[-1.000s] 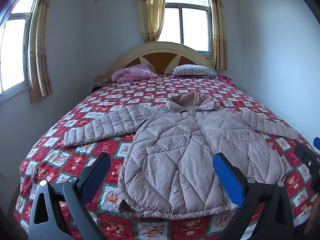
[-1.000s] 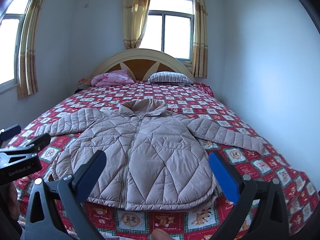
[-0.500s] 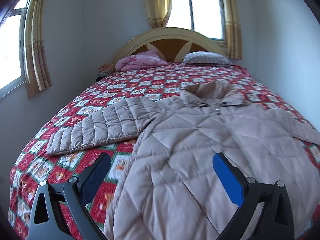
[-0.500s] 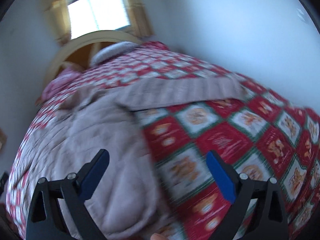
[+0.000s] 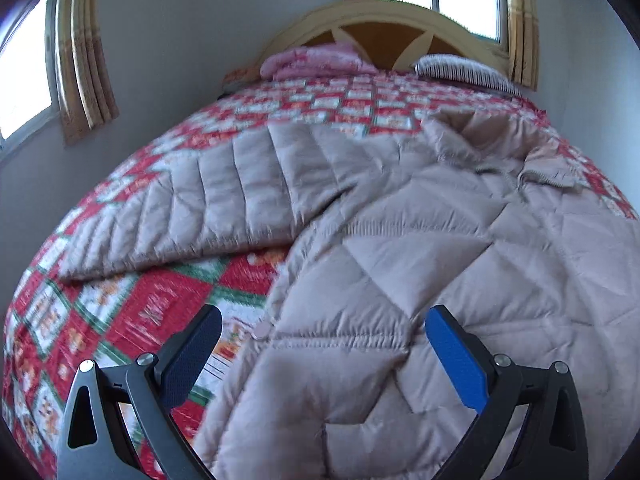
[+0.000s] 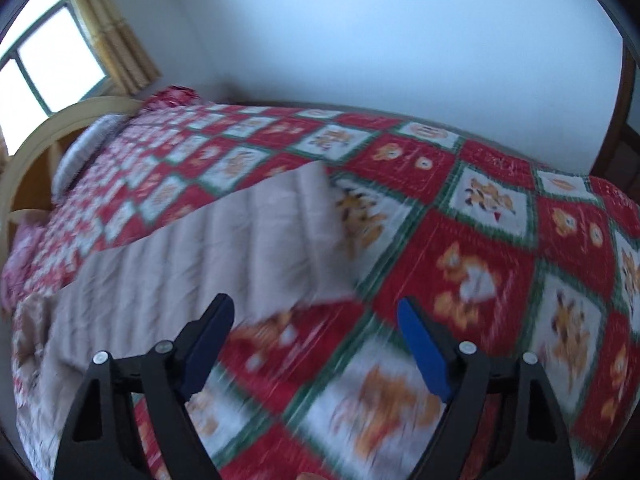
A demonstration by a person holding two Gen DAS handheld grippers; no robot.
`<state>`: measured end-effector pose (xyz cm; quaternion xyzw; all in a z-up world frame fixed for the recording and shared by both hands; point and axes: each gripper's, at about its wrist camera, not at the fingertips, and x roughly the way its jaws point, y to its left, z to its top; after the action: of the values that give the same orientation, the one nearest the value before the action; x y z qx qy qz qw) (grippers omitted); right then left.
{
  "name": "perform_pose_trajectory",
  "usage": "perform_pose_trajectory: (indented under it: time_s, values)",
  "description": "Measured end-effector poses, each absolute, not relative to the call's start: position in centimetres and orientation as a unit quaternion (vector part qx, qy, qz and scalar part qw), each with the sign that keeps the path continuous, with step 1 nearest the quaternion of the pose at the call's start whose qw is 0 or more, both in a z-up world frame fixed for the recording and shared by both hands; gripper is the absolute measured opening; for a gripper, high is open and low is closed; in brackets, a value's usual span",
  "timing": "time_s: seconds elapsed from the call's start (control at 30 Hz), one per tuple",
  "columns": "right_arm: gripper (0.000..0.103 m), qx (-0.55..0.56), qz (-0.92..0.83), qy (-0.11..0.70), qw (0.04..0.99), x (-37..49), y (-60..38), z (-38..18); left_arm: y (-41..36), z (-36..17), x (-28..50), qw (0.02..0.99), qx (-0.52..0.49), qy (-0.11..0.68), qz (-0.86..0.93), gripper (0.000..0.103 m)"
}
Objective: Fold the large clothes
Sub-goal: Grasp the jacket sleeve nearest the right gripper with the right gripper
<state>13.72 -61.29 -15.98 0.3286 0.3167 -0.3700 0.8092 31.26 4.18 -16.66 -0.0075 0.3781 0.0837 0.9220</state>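
Left wrist view: the jacket (image 5: 400, 264) lies flat on the bed (image 5: 132, 312), sleeves out. Left gripper (image 5: 320, 354) hangs spread and empty over its side edge. Right gripper (image 6: 316, 340), nothing between its closing jaws, nears the sleeve (image 6: 224, 248). Puffy, light and slippery, it probably handles best pinched at cuff and seam.

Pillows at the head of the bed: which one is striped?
The striped pillow lies flat at the right of the headboard. The other bundle, the pink bedding on the left, is rumpled and flowery.
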Motion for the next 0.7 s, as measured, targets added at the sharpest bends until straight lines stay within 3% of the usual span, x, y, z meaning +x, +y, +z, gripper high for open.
perform_pose_trajectory:
  time_s: [0.17,0.27,0.33,0.43,0.7]
  values:
    - [0.082,0.321,-0.378,0.334,0.801,15.6,-63.9,-17.4,4.7,-18.7,32.2,0.909,-0.029,0.408,0.078,0.102]
    - [0.058,0.279,-0.368,0.345,0.817,16.9,-63.7,-17.3,4.6,-19.1,32.4,0.908,-0.029,0.41,0.079,0.102]
    - [0.034,0.24,-0.355,0.361,0.829,17.9,-63.0,-17.2,4.4,-19.2,32.4,0.908,-0.027,0.41,0.08,0.102]
    - [0.017,0.215,-0.344,0.371,0.835,18.7,-62.8,-16.7,4.1,-19.5,32.6,0.905,-0.02,0.416,0.086,0.102]
    - [0.013,0.163,-0.336,0.321,0.87,20.4,-60.7,-8.9,4.5,-19.8,32.9,0.9,-0.032,0.427,0.077,0.102]
